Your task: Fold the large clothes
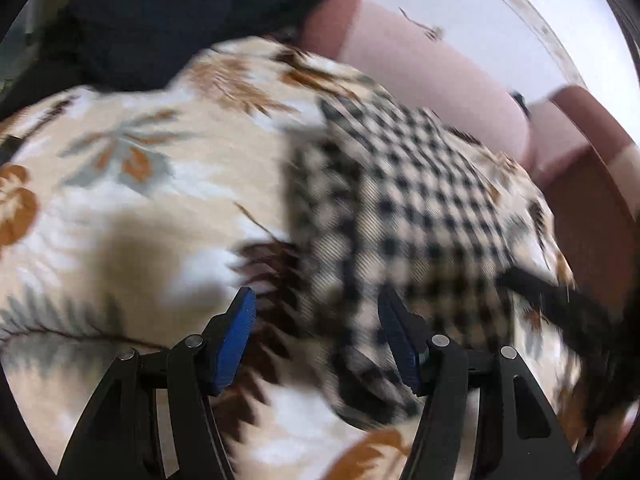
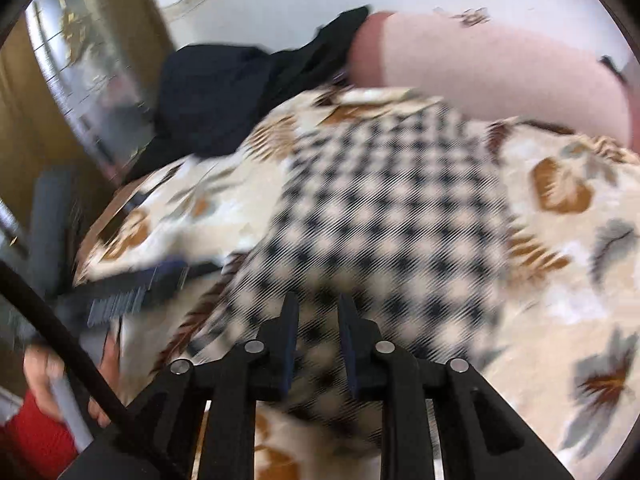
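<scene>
Blue-padded fingers (image 1: 240, 340) of the left gripper (image 1: 318, 340) spread wide over a checked garment (image 1: 408, 208).
Right gripper (image 2: 318, 344) fingers stand narrowly apart, empty; garment lies on the floral bedspread (image 2: 560, 280), dark clothes (image 2: 216, 96) behind.

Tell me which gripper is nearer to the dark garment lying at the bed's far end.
Hard to say. The left gripper and right gripper both hover over the checkered garment, well short of the dark garment.

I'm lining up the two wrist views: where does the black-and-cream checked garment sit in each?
Left wrist: the black-and-cream checked garment lies centre-right, ahead of the open left gripper.
Right wrist: it fills the centre, above the right gripper.
Shared landmark: the pink bolster pillow behind it.
</scene>
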Demonstrator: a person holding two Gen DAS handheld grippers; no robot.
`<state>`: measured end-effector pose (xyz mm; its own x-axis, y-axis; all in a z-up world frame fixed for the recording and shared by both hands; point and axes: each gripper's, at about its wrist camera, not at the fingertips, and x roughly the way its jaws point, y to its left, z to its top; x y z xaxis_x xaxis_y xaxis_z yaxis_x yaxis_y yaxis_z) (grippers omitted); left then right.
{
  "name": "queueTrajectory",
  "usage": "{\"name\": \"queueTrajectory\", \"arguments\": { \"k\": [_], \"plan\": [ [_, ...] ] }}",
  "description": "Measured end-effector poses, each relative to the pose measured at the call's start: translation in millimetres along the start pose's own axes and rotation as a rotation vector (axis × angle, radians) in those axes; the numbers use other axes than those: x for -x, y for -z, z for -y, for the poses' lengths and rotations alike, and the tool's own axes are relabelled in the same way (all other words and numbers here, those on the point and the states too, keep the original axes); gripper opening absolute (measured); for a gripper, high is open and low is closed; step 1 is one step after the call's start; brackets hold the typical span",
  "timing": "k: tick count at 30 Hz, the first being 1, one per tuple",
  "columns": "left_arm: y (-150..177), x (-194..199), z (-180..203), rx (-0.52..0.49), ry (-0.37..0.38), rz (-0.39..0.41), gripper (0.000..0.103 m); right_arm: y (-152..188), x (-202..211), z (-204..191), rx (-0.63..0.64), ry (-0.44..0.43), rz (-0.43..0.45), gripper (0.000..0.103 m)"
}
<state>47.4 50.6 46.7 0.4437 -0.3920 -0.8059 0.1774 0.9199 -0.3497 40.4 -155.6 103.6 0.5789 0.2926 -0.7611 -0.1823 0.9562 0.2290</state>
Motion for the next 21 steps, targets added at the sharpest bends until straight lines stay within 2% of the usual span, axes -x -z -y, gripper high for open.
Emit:
{"name": "queueTrajectory", "arguments": {
  "k": [2,4,5,7,9,12,13,15,17,21],
  "plan": [
    [9,-14,9,-0.029,-0.005,-0.060,0.062,-13,-7,-2,0.013,0.002,-0.006,0.023],
    [19,-34,14,-0.050,-0.061,-0.134,0.062,-23,-24,-6,0.002,-0.007,-0.027,0.023],
    [21,-38,14,-0.050,-0.068,-0.145,0.062,-29,-35,-8,-0.015,-0.015,-0.042,0.023],
    [23,-39,16,-0.068,-0.077,-0.136,0.062,-31,-65,-8,-0.043,0.024,-0.079,0.022],
    [23,-38,16,-0.074,-0.080,-0.147,0.062,-26,-94,2,-0.093,0.020,-0.151,0.023],
    [20,-35,10,-0.040,-0.052,-0.153,0.062,-21,-80,13,-0.143,-0.038,-0.120,0.023],
    [19,-34,7,-0.032,-0.052,-0.151,0.062,-18,-63,20,-0.173,-0.064,-0.091,0.023],
    [16,-32,3,-0.021,-0.070,-0.140,0.062,-8,-34,29,-0.188,-0.060,-0.026,0.023],
    [13,-31,1,-0.019,-0.090,-0.118,0.062,11,-9,37,-0.181,-0.051,0.004,0.023],
    [2,-39,4,-0.055,-0.129,-0.082,0.062,60,0,46,-0.148,-0.022,-0.054,0.023]
  ]
}}
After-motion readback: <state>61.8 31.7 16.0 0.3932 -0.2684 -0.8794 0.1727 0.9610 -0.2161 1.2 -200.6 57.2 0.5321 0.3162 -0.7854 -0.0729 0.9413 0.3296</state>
